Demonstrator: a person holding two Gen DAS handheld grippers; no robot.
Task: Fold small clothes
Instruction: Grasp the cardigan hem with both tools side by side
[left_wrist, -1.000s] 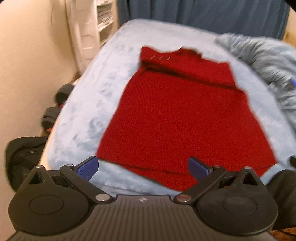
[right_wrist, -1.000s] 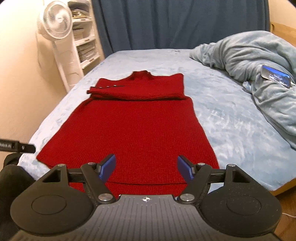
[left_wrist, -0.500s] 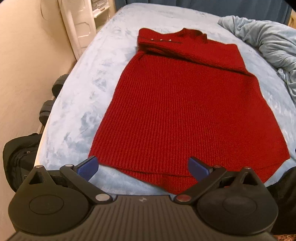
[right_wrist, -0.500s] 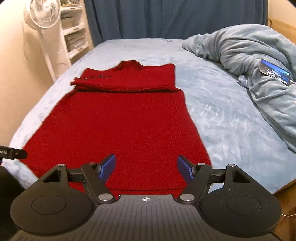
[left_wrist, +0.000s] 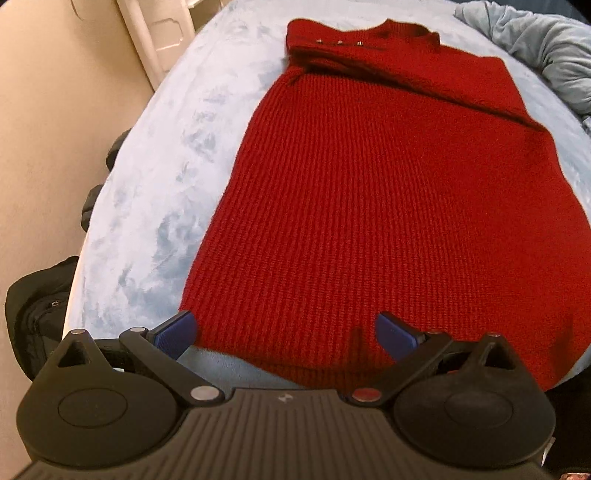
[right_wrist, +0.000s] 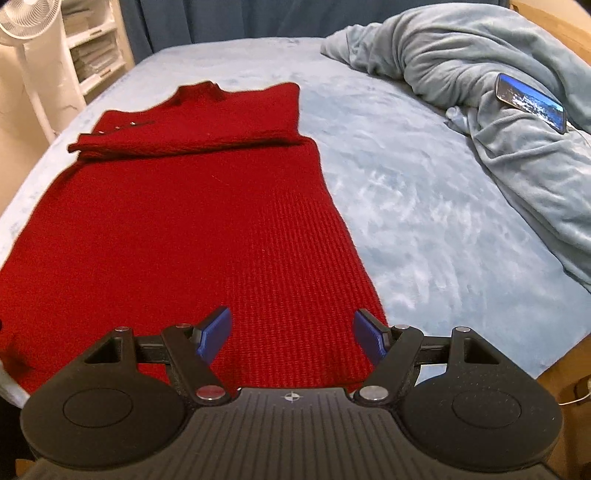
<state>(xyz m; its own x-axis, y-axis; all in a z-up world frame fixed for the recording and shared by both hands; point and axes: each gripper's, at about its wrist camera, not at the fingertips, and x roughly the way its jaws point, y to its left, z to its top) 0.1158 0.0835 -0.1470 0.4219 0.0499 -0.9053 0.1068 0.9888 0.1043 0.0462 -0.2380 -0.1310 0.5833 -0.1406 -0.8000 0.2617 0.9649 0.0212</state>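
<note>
A red ribbed knit sweater (left_wrist: 388, 177) lies flat on the pale blue bed (left_wrist: 159, 192), collar at the far end, sleeves folded across the chest, hem at the near edge. It also shows in the right wrist view (right_wrist: 192, 229). My left gripper (left_wrist: 286, 334) is open and empty, low over the hem's near left corner. My right gripper (right_wrist: 291, 334) is open and empty, low over the hem's near right corner.
A crumpled blue-grey blanket (right_wrist: 480, 85) lies at the right of the bed with a phone (right_wrist: 530, 101) on it. A white fan (right_wrist: 33, 48) and shelves stand at the far left. A black bag (left_wrist: 37, 306) sits on the floor by the bed's left edge.
Both grippers have moved forward and down toward the sweater's hem, which now fills more of each view. Both stay open.
</note>
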